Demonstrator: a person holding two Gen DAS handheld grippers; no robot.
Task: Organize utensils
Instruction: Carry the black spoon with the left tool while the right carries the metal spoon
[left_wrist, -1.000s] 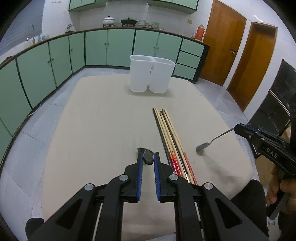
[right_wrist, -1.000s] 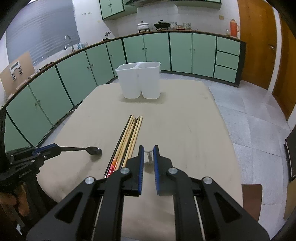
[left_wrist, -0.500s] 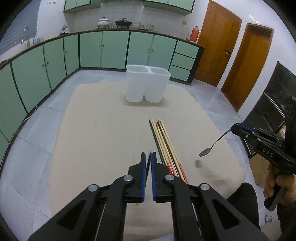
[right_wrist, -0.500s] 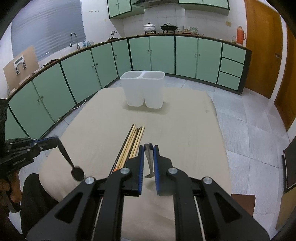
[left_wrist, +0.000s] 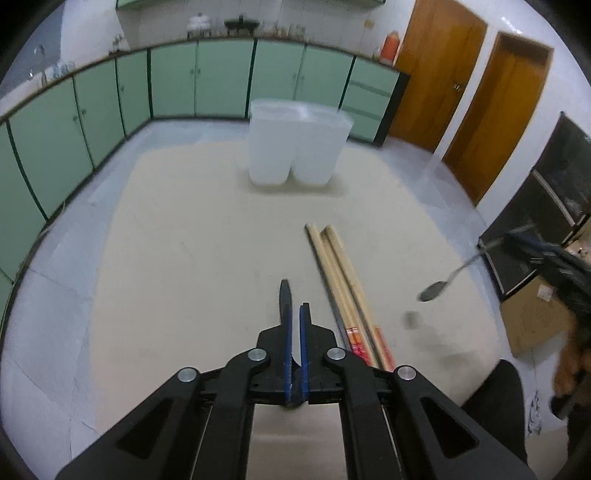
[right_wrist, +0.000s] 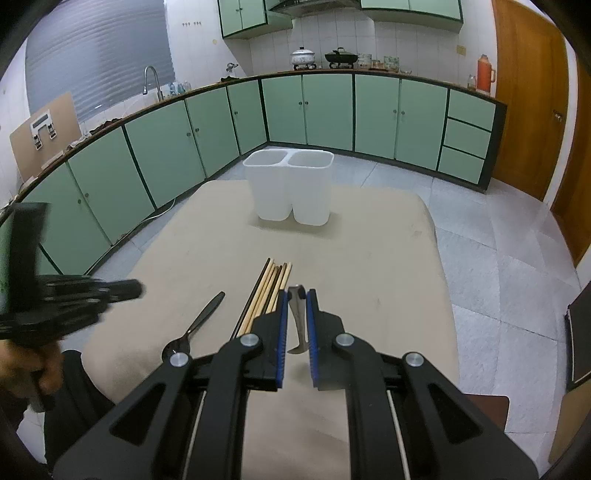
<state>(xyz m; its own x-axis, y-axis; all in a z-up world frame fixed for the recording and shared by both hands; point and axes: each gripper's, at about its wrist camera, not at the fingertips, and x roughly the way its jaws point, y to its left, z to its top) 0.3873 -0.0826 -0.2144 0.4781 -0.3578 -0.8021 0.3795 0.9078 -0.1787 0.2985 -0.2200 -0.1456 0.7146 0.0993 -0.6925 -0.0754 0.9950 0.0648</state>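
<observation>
Spoons are hanging in both claws, lifted off the beige table (right_wrist: 388, 258). The left gripper (left_wrist: 294, 314) is showing its jaws nearly together on a dark spoon (right_wrist: 195, 325), whose bowl is dangling at lower left of the right wrist frame while its handle tip is poking up between the blue pads (left_wrist: 288, 339). The right gripper (right_wrist: 296, 314) is pinching a silver spoon (right_wrist: 298, 321) with only a narrow gap between its jaws; in the left wrist frame that spoon's bowl (left_wrist: 433, 291) is floating at right of centre, blurred.

Both spoons are looking thin, stiff and light, and smooth metal is probably tending to swivel in a pinch. A hold on the flat of the handle seems best, since a grip near one end is likely letting the bowl swing.

Chopsticks (right_wrist: 267, 291) are lying in a bundle at frame centre, just beside the right claw. The white two-compartment holder (right_wrist: 290, 188) is standing upright at upper centre, well apart from both claws. Nothing is standing between the claws and the holder.
</observation>
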